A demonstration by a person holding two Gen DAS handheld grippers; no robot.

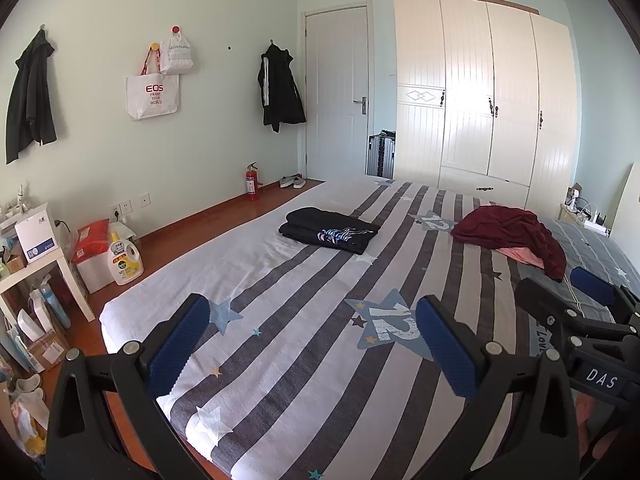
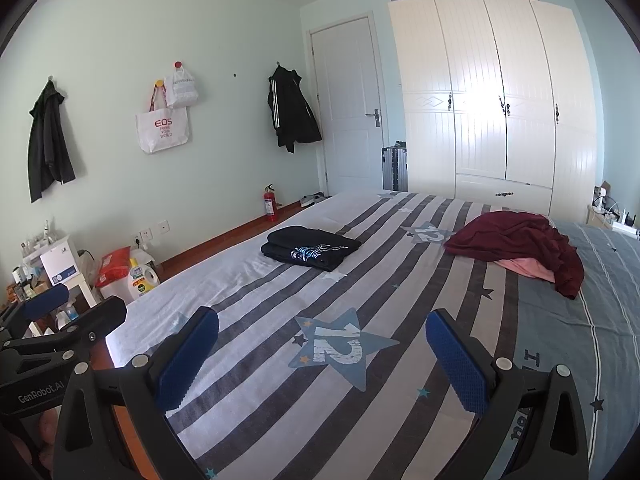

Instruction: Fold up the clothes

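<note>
A folded black garment with a light print [image 1: 330, 235] [image 2: 312, 253] lies on the striped bed [image 1: 280, 280] [image 2: 260, 312], toward its far left. A crumpled maroon garment [image 1: 512, 234] [image 2: 520, 246] sits heaped over a pink one [image 1: 520, 255] [image 2: 528, 268] at the far right. My left gripper [image 1: 312, 336] hovers open over the bed's near end, nothing between its blue pads. My right gripper [image 2: 322, 352] is open too, beside it, equally empty. Each gripper shows at the edge of the other's view: the right gripper [image 1: 568, 292] and the left gripper [image 2: 76, 300].
A white wardrobe [image 1: 480, 100] and a closed door [image 1: 338, 92] stand behind the bed. Left of the bed, on the wooden floor, are a detergent bottle [image 1: 125, 260], a red fire extinguisher [image 1: 251, 182] and a small cluttered white table [image 1: 36, 264]. Jackets and bags hang on the wall.
</note>
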